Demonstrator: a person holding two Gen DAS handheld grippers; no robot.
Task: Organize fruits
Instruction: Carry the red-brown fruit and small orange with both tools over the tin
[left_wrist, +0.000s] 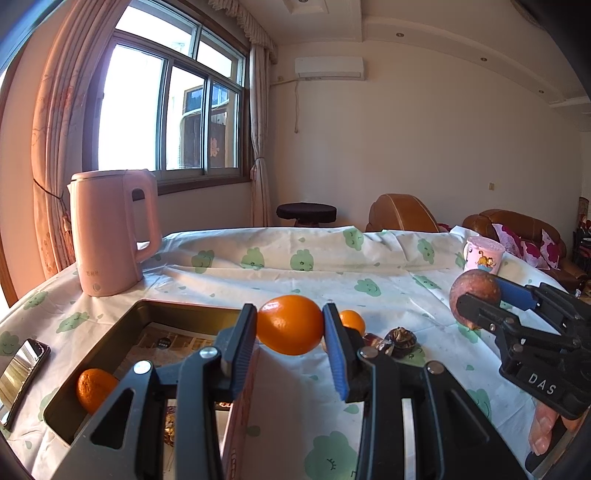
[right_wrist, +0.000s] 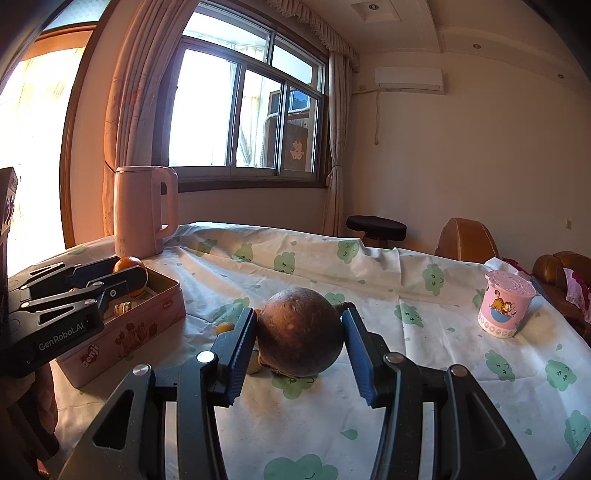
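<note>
- Phone (left_wrist: 22, 380): flat on the cloth at the 9 o'clock edge of the left wrist view, clear of the work.
- Kettle (left_wrist: 110, 232): upright at 11 o'clock from the left gripper, behind the tin, apparently parked out of the way.
- Tin (left_wrist: 92, 369): open, lid off, at 9 to 10 o'clock of the left gripper. It already holds a small orange (left_wrist: 95, 389) in its near corner, so I judge it to be the collecting box.
- Left gripper (left_wrist: 290, 328): clamped on the orange (left_wrist: 290, 325), pads pressing both flanks. The fruit sits dead ahead at 12 o'clock, lifted off the cloth just right of the tin's rim, probably bound for the tin.
- Loose bits: a little orange (left_wrist: 352, 320) and a dark nut-like piece (left_wrist: 400, 341) lie on the cloth at 1 o'clock, not yet sorted.
- Right gripper (right_wrist: 299, 332): closed on the brown fruit (right_wrist: 301, 330), which fills the gap at 12 o'clock, held above the cloth.
- Cup (right_wrist: 506, 308): lidded, upright at 2 o'clock, well apart.
</note>
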